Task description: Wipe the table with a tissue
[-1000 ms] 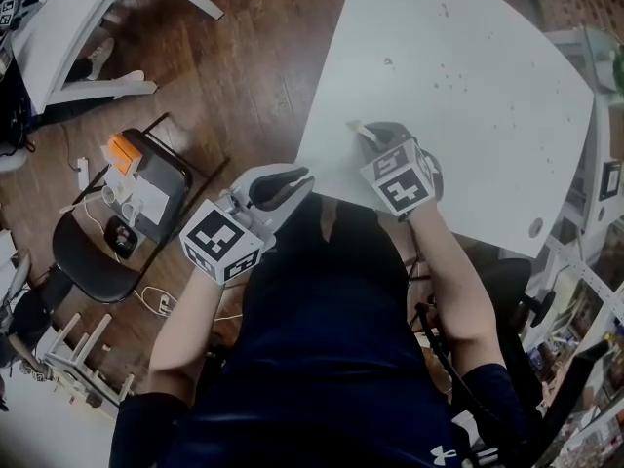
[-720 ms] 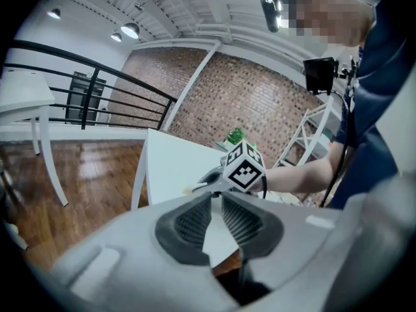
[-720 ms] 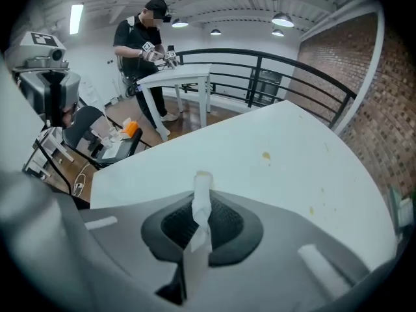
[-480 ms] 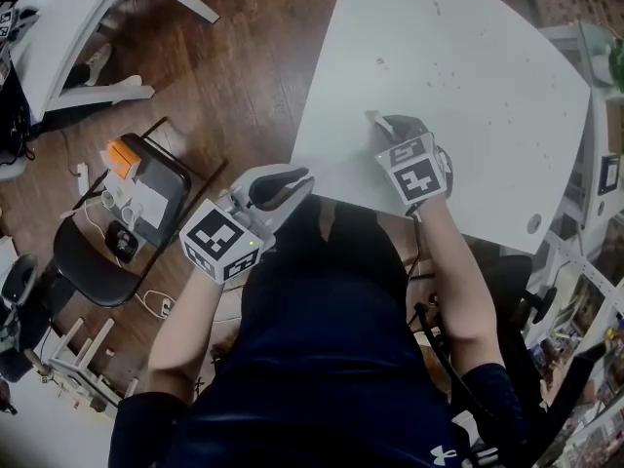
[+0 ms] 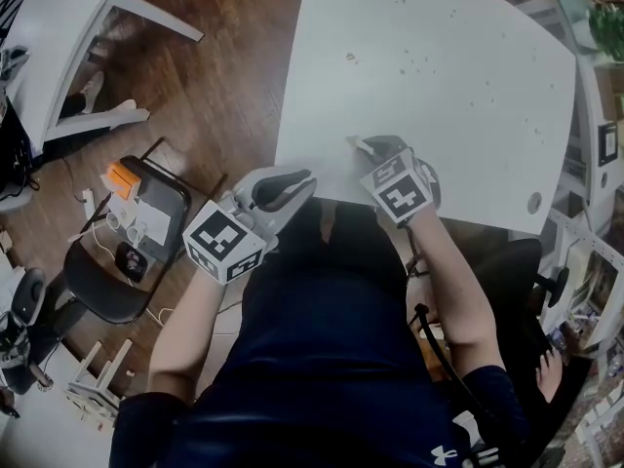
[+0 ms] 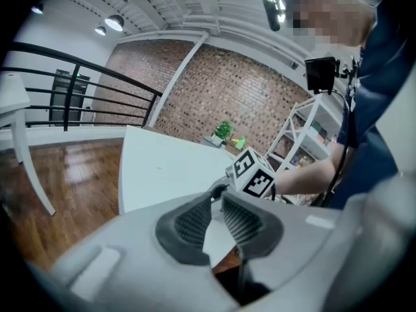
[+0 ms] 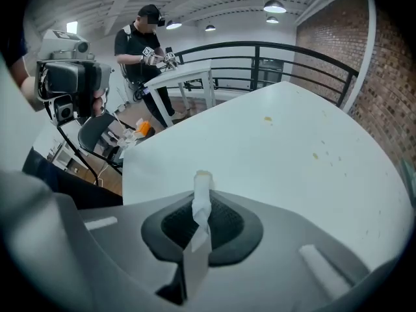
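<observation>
Our right gripper (image 7: 203,207) has its jaws clamped tight on a twisted strip of white tissue (image 7: 202,182). The tissue pokes out past the tips, down by the near edge of the pale rounded table (image 5: 458,135). We honestly can't tell if it's touching the top. Our left gripper (image 6: 216,205) hangs just off that edge, jaws a bit apart, nothing in them. Small brownish crumbs (image 5: 426,66) are scattered farther out, well apart from the tissue.
</observation>
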Available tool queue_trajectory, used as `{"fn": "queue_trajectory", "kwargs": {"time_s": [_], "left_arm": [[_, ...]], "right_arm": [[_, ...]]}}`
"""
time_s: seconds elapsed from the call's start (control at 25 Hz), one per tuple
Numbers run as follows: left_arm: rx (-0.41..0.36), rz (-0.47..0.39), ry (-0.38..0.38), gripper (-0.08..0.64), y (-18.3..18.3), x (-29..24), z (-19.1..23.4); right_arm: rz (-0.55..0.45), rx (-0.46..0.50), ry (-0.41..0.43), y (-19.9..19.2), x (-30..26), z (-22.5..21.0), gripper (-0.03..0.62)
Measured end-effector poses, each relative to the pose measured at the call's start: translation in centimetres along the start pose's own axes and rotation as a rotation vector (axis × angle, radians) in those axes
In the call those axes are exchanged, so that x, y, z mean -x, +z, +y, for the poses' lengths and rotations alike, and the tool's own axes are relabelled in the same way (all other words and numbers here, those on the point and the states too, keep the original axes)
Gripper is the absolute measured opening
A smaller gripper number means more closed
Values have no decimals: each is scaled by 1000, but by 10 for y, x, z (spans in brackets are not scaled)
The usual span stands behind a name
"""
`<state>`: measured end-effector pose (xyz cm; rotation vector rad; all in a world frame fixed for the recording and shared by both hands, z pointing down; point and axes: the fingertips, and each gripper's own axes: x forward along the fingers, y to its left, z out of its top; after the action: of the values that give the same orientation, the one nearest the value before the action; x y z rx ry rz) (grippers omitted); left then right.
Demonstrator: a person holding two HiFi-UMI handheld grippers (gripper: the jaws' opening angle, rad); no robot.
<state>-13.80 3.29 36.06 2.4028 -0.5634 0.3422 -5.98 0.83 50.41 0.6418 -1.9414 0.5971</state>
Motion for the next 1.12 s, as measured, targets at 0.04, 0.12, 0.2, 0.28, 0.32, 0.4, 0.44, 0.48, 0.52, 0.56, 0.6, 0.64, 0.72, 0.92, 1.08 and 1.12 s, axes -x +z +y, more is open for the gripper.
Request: {"fn": "queue_trajectory", "kwargs": {"time_s": [0.04, 0.12, 0.2, 0.28, 0.32, 0.4, 0.44, 0.48, 0.52, 0.56, 0.6, 0.64, 0.72, 0.92, 1.08, 1.12], "left_arm": [[-5, 3, -6, 51, 0, -1, -3], [-14, 5, -19, 51, 1, -3, -8], [-26, 4, -36, 51, 2, -4, -14], [-41, 2, -57, 49, 3, -4, -21], [-50, 0, -66, 49, 3, -3, -24], [-62, -5, -83, 48, 4, -1, -31], [-66, -9, -90, 46, 3, 0, -35], [-71, -12, -97, 44, 3, 1, -39], [-77, -13, -104, 44, 2, 2, -43], [-86, -12, -108, 44, 1, 3, -47], [-95, -12, -109, 44, -1, 3, -51], [-102, -14, -106, 44, -1, 4, -56], [-107, -26, -92, 44, -1, 5, -67], [-114, -69, -55, 38, -1, -1, -113], [-130, -87, -42, 38, -10, -20, -158], [-132, -93, -43, 38, -13, -24, -174]], "right_arm": [[3, -6, 4, -4, 1, 3, 18], [9, -25, 10, -14, 5, 8, 18], [0, -70, 13, -27, 11, 13, 18], [-34, -128, 0, -41, 20, 15, 18], [-61, -165, -10, -47, 27, 16, 18], [-138, -269, -20, -53, 48, 19, 18], [-192, -332, -22, -54, 60, 21, 18], [-252, -395, -25, -54, 73, 23, 18], [-315, -454, -31, -54, 87, 24, 18], [-377, -504, -41, -55, 101, 26, 18], [-436, -545, -55, -56, 116, 27, 18], [-488, -577, -70, -59, 129, 28, 18], [-578, -618, -102, -66, 156, 31, 18], [-775, -630, -185, -88, 223, 37, 18], [-897, -598, -207, -112, 264, 42, 18], [-915, -587, -210, -120, 273, 46, 18]]}}
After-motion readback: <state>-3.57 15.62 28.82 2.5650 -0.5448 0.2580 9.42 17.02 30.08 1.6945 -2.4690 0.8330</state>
